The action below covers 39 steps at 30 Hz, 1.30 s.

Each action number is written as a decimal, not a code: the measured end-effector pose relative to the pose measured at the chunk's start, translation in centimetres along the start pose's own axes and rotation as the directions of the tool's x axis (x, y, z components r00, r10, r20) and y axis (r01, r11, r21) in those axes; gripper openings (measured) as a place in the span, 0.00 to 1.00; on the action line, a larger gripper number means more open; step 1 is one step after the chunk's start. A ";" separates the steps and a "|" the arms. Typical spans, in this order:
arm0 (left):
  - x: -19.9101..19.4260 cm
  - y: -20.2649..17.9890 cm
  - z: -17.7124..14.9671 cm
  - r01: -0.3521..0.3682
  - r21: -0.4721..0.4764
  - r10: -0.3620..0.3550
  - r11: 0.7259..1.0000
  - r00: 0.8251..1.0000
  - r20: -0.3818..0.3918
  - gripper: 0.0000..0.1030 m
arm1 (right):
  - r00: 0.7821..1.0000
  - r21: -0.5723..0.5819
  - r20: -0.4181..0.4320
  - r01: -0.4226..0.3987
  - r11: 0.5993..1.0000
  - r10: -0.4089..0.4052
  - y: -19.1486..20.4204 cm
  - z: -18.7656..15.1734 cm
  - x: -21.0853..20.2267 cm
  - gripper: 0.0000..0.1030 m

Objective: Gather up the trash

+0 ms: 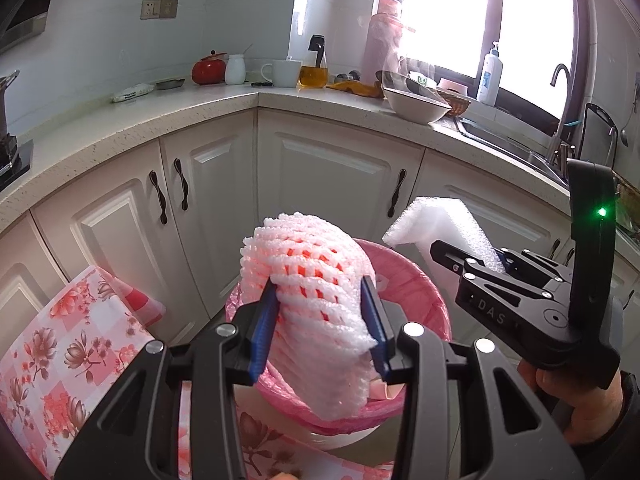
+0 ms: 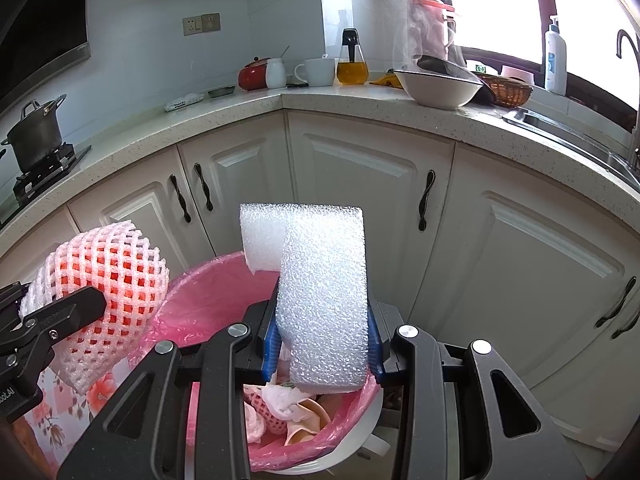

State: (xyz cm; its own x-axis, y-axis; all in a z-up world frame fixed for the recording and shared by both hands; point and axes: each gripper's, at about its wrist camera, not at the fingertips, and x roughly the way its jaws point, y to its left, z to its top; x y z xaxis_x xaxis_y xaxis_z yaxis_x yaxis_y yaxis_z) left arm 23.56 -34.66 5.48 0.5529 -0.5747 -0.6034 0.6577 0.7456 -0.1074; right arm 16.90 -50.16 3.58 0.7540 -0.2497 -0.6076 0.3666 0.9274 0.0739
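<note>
The left gripper (image 1: 324, 320) tilts downward, its blue pads pinching a foam fruit net (image 1: 316, 276) above the pink-lined trash bin (image 1: 416, 276). At about three o'clock from it, the right gripper (image 2: 322, 344), angled down likewise, clamps a white foam block (image 2: 324, 292) over the bin's mouth, a hand (image 1: 576, 404) gripping its handle.

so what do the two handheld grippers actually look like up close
Both are matte black plastic frames with silver round bolts. The left gripper and right gripper have ribbed blue pads on their fingers. The right one's side shows white "DAS" lettering, an upright black fin with a green light, and a dark sleeve behind.
</note>
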 end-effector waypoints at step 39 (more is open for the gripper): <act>-6.0 1.7 -7.0 -0.027 -0.083 0.027 0.996 1.000 0.002 0.95 | 0.999 0.056 0.052 0.013 0.998 -0.016 -1.1 -6.2 -6.8 0.80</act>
State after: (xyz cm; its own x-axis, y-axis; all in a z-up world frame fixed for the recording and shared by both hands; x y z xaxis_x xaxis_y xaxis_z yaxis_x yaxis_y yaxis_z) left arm 17.80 -27.55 3.33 0.5712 -0.5550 -0.6047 0.5978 0.7862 -0.1568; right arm 8.02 -47.73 2.71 0.7753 -0.2790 -0.5667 0.4067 0.9069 0.1099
